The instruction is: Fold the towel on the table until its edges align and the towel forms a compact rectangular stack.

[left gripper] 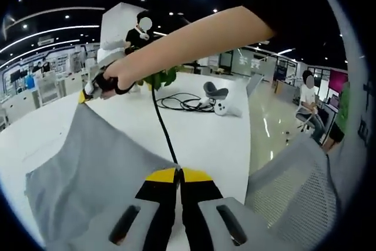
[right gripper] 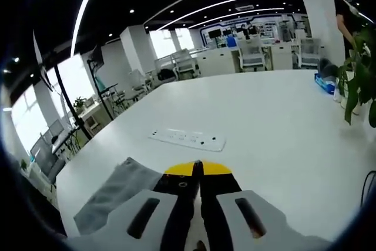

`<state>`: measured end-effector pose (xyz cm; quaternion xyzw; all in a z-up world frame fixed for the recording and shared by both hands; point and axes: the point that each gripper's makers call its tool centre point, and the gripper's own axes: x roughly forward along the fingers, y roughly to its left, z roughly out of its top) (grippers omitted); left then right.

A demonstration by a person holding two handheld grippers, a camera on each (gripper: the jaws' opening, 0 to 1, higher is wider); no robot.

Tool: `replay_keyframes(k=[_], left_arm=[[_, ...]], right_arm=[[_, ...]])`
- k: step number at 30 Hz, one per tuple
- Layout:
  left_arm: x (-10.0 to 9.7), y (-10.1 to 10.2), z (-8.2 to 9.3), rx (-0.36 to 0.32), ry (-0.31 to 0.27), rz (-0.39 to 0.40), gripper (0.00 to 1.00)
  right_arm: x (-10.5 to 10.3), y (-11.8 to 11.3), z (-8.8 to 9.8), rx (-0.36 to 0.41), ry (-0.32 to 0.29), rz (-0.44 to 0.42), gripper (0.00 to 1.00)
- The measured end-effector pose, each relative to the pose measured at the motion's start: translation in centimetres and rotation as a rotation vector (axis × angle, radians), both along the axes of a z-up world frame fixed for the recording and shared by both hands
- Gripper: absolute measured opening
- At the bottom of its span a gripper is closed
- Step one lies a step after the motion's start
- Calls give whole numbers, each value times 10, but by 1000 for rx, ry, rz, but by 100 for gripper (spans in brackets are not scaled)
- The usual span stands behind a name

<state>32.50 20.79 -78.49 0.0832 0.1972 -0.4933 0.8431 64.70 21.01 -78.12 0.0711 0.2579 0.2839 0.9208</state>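
Both grippers are pinching the grey cloth towel [left gripper: 88,168], one at each of two corners, holding the edge taut between them — my read is this is mid-fold, carrying one edge over to meet the opposite one.

Left gripper view: left gripper [left gripper: 178,174] sits at bottom centre, yellow-tipped jaws pressed together with the towel's near corner clamped at the tips. The towel spreads from there across the lower left of the frame, over the white table [left gripper: 200,133]. The right gripper [left gripper: 88,93] shows at upper left, in the person's hand [left gripper: 117,77], yellow tip at the towel's far corner. A black cable [left gripper: 164,127] runs from that hand down the middle of the frame towards the left gripper.

Right gripper view: right gripper [right gripper: 197,168] is at bottom centre, jaws closed with no visible gap. Towel [right gripper: 114,195] trails off to lower left from under the tips, so it looks clamped, though the actual contact is hidden beneath the jaws. A white power strip [right gripper: 188,139] lies on the table [right gripper: 282,121] just above the tips, apart from the towel.

Fold not finished: the towel is one spread layer, no stack yet.
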Motion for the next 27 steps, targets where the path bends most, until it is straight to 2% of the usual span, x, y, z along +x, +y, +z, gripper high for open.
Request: replay_keyframes(k=[5, 8, 12, 27], left_arm=[[-3, 10, 9, -17, -6, 17, 1], [-6, 16, 10, 18, -46, 6, 1], [-7, 22, 19, -3, -52, 23, 1], [-6, 61, 45, -56, -89, 147, 1]], right_arm=[[0, 4, 7, -1, -2, -3, 0], [-1, 7, 10, 2, -1, -3, 0], [0, 14, 14, 13, 2, -6, 0], [2, 51, 41, 3, -21, 26, 0]])
